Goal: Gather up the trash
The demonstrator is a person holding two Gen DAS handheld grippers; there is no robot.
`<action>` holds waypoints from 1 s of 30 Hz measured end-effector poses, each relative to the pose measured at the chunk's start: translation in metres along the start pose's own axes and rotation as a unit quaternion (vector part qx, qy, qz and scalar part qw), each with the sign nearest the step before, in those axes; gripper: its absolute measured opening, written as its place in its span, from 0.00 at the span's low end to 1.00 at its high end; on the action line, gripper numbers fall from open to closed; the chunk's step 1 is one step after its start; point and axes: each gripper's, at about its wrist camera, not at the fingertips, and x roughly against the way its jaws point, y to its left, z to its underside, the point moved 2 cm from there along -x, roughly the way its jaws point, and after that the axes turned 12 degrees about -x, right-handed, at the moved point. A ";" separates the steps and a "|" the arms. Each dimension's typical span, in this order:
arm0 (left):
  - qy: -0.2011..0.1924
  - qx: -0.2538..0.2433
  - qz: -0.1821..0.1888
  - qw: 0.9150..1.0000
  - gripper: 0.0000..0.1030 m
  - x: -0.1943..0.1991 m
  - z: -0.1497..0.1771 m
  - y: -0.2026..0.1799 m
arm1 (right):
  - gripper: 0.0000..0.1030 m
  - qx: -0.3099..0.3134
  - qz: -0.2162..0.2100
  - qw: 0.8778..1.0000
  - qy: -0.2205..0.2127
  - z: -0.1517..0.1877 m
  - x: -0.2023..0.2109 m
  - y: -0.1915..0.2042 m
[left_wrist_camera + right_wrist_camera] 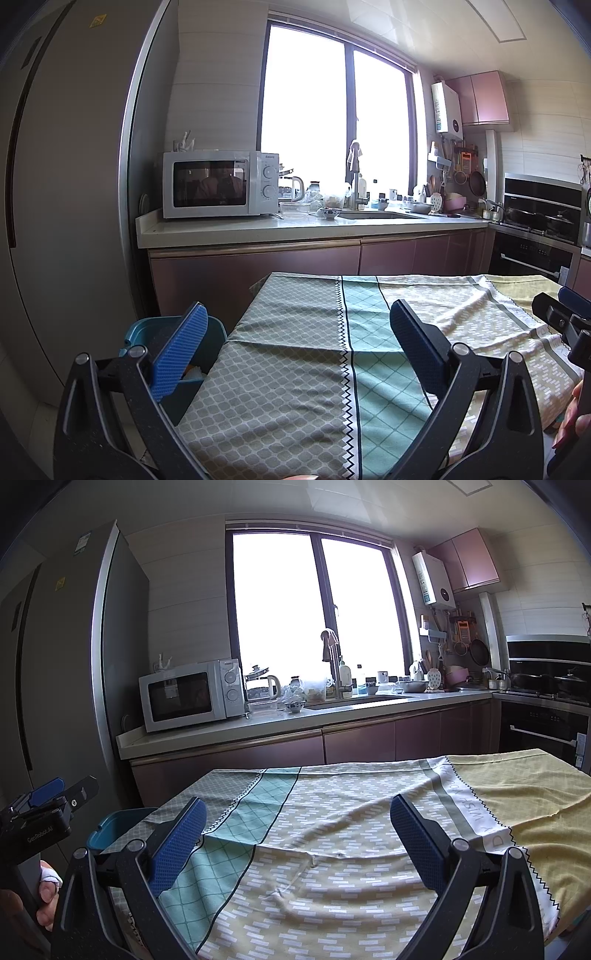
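Scene: a kitchen, with a table under a patchwork tablecloth [295, 369] directly ahead of you; a counter with a microwave [218, 183] and a sink lies beyond it at 12 o'clock.

Left gripper [295, 347]: your jaws stand wide apart and hold nothing; the blue pads frame bare cloth.

Right gripper [298, 834]: equally wide apart and empty, hovering over the yellow and white part of the cloth.

Trash bin: a teal bin [210, 332] stands on the floor against the table's left edge. From your left gripper it lies at about 10 o'clock, partly hidden behind the left finger. From your right gripper it lies at about 9 o'clock, further off, past the table corner [110, 829].

Bin contents: something white and orange shows inside in the left view; you cannot tell what it is.

Loose trash: none is visible on the cloth in either view.

Nearer hand: your left gripper is plainly closer to the bin, so any drop there would likely fall to it.

Task stage: judged from the bare tabletop, collection looks close to done, or the remaining trash is out of view.
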 end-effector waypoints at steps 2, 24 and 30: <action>0.000 0.000 0.000 1.000 0.95 0.000 0.000 -0.001 | 0.94 0.000 0.000 1.000 0.000 0.000 0.000 0.001; 0.003 0.000 0.000 1.000 0.95 -0.002 0.008 -0.007 | 0.94 -0.001 0.003 1.000 0.000 0.000 -0.002 0.000; 0.004 0.001 0.001 1.000 0.95 -0.003 0.009 -0.008 | 0.94 -0.001 0.006 1.000 0.000 0.000 -0.002 0.000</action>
